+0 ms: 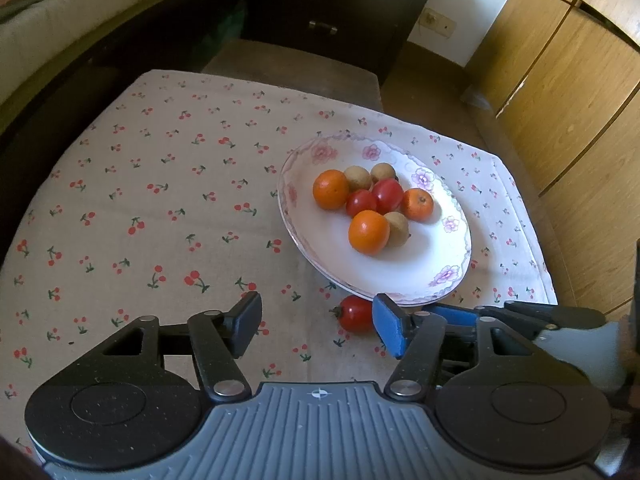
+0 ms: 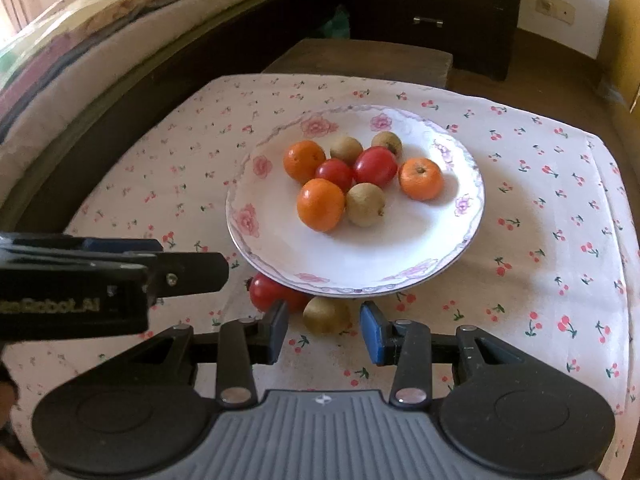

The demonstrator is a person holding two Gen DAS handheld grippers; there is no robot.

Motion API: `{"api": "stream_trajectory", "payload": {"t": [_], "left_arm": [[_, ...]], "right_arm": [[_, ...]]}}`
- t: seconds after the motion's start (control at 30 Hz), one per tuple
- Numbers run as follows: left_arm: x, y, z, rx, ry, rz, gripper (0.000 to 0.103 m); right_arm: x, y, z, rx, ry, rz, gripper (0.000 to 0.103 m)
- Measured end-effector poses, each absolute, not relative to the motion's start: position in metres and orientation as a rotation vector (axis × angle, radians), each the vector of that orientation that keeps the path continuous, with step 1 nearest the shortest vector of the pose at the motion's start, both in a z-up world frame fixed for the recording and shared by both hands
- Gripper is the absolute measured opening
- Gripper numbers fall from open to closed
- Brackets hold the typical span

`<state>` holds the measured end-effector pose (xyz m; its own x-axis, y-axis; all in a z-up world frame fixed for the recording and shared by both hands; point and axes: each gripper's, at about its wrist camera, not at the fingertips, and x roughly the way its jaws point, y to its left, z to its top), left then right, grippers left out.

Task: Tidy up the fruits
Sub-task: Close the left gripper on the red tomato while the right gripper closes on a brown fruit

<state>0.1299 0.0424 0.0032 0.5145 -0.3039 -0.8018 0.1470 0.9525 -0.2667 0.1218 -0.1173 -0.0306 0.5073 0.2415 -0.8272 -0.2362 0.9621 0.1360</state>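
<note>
A white flowered plate (image 1: 440, 256) (image 2: 360, 256) on the cherry-print cloth holds three small oranges (image 2: 320, 205), two red tomatoes (image 2: 375, 167) and three brown round fruits (image 2: 365, 205). In front of the plate's near rim, a loose tomato (image 1: 354, 314) (image 2: 272, 294) and a loose brown fruit (image 2: 326, 314) lie on the cloth. My left gripper (image 1: 318, 322) is open; the tomato sits just ahead of its blue right pad. My right gripper (image 2: 325, 330) is open too, with the brown fruit between its fingertips and small gaps on both sides.
The two grippers are side by side, and the left one's finger (image 2: 192, 272) reaches in close to the tomato. A bed (image 2: 100, 40) runs along the left, a dark drawer unit (image 1: 340, 8) stands behind, and wooden cupboards (image 1: 560, 100) are at the right. The cloth's edge (image 1: 532, 216) is near the plate.
</note>
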Motion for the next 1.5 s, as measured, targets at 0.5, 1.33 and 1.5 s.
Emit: {"api": "stream_trajectory", "payload": {"t": [0.5,1.33,1.5], "left_arm": [[0.126,0.032,-0.004,-0.156,1.016,-0.302,0.072],[0.135,-0.016,-0.036,-0.066,0.974,-0.257,0.067],[0.133,-0.014,-0.034,-0.056,0.969,-0.249,0.052]], "right_arm": [[0.111,-0.13,-0.025,0.025,1.001,0.282,0.028],[0.09,-0.173,-0.023,0.063,1.013,0.226,0.028],[0.091,-0.172,-0.024,0.063,1.022,0.218,0.028]]}}
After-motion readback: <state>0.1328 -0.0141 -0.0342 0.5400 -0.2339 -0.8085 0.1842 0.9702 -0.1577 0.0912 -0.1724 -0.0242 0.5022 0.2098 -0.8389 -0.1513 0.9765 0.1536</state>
